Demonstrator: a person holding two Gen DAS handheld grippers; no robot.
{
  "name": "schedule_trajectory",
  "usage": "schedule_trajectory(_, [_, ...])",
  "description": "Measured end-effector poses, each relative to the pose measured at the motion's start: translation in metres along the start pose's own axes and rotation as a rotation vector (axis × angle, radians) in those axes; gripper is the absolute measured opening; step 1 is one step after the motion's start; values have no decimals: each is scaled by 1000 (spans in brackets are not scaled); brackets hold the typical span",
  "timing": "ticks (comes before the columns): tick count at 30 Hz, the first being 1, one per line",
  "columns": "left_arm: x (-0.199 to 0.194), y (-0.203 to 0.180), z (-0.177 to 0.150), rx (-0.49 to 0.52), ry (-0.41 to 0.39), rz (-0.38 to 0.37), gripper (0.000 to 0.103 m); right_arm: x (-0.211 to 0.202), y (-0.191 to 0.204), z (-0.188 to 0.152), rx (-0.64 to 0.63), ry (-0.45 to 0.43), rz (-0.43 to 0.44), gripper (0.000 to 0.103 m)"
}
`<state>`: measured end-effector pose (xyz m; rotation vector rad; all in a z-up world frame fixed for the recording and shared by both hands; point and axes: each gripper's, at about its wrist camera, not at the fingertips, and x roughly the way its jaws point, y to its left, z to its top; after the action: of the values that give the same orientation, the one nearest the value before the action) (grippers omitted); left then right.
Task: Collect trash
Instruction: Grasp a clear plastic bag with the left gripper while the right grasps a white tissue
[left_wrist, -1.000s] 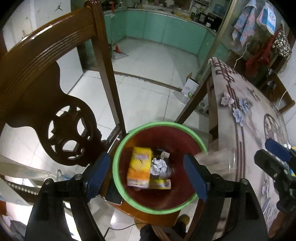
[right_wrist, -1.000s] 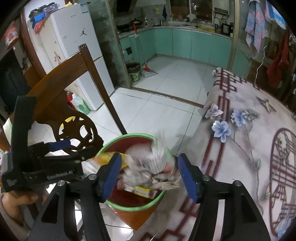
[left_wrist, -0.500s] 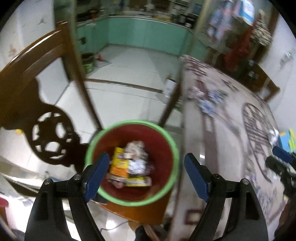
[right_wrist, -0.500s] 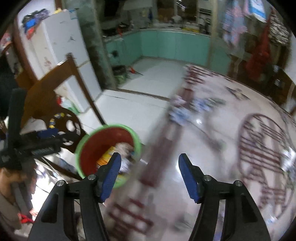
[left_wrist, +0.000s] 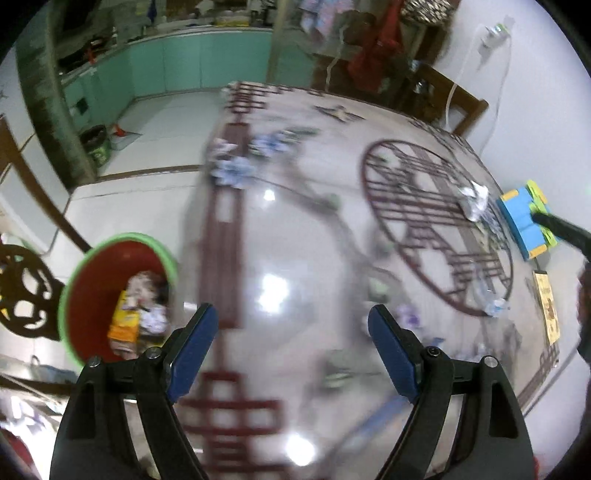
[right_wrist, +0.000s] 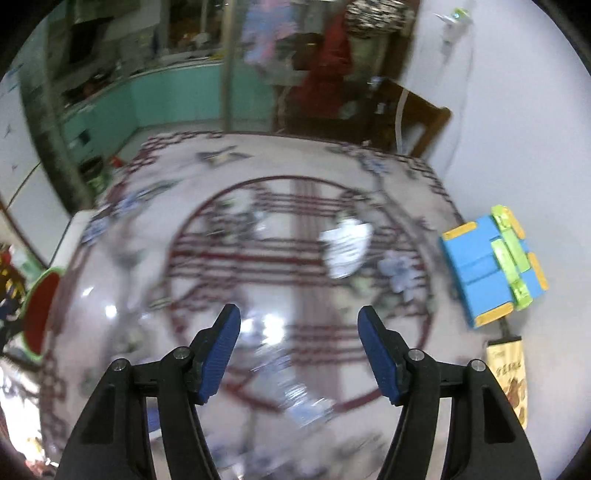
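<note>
A red bin with a green rim (left_wrist: 75, 295) stands left of the table and holds a yellow box (left_wrist: 123, 326) and crumpled paper. Its edge shows at the left of the right wrist view (right_wrist: 35, 314). My left gripper (left_wrist: 291, 332) is open and empty above the table's near part. My right gripper (right_wrist: 299, 332) is open and empty above the round pattern. A crumpled white paper (left_wrist: 474, 199) lies on the far right of the table; it shows blurred ahead of my right gripper (right_wrist: 345, 251). A small clear wrapper (left_wrist: 493, 304) lies nearer.
The table (left_wrist: 303, 229) has a glossy patterned cover. A blue and green box (left_wrist: 524, 221) and a tan packet (left_wrist: 548, 310) sit by the wall on the right; both show in the right wrist view, box (right_wrist: 487, 266), packet (right_wrist: 508, 376). A carved wooden chair (left_wrist: 26, 291) stands by the bin.
Both grippers have swung right, from over the bin to over the table. The crumpled paper between my right gripper's fingers a second ago is gone from them; the bin's paper pile looks bigger.
</note>
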<state>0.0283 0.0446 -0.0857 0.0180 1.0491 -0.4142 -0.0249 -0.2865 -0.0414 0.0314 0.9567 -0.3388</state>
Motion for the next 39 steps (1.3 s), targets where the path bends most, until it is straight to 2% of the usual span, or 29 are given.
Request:
schedule_trajectory(5, [20,-72,-11,-14,54,-11,84,70,-72,30,103,-22,87,65])
schedule_trajectory(8, [29,-110,-18,-25,85,-19,84,122,-88,45,147,46,137,65])
schedule_trajectory(12, [41,-153,-20,-6,117,-43,84,173,-99,58,181,91,181,65])
schedule_trajectory(14, [52,-169,-17,4,142,-53,84,195,-103,64,193,121,238,64])
schedule_trajectory(15, [57,-176,-15,3,152,-62,84,202,-104,65,195,133,261,48])
schedule_trajectory(16, [61,-182,-13,0,159,-70,84,206,-104,65,193,139,280,38])
schedule_trajectory(18, [69,-193,-9,-10,161,-94,84,206,-108,63,183,130,304,38])
schedule_trajectory(22, [90,-215,-2,-36,187,-148,84,162,-124,51,185,48,368,38])
schedule_trajectory(25, [113,-232,-3,-65,244,-181,82,121,-134,38,148,-3,357,38])
schedule_trajectory(26, [118,-236,-4,-73,254,-191,80,109,-137,34,135,-17,357,38])
schedule_trajectory(28, [129,-246,-7,-77,278,-206,62,89,-141,26,123,-36,356,38])
schedule_trajectory(29, [134,-251,-9,-74,292,-214,58,82,-143,22,122,-43,361,38])
schedule_trajectory(31, [143,-259,-15,-63,318,-234,32,70,-144,13,117,-48,362,38])
schedule_trajectory(33, [141,-263,-16,-40,317,-243,21,61,-144,3,116,-49,352,38])
schedule_trajectory(35, [135,-262,-17,-36,311,-253,5,53,-142,-6,116,-46,361,38])
schedule_trajectory(39, [111,-255,-10,-4,238,-218,3,42,-135,-19,114,-36,389,38])
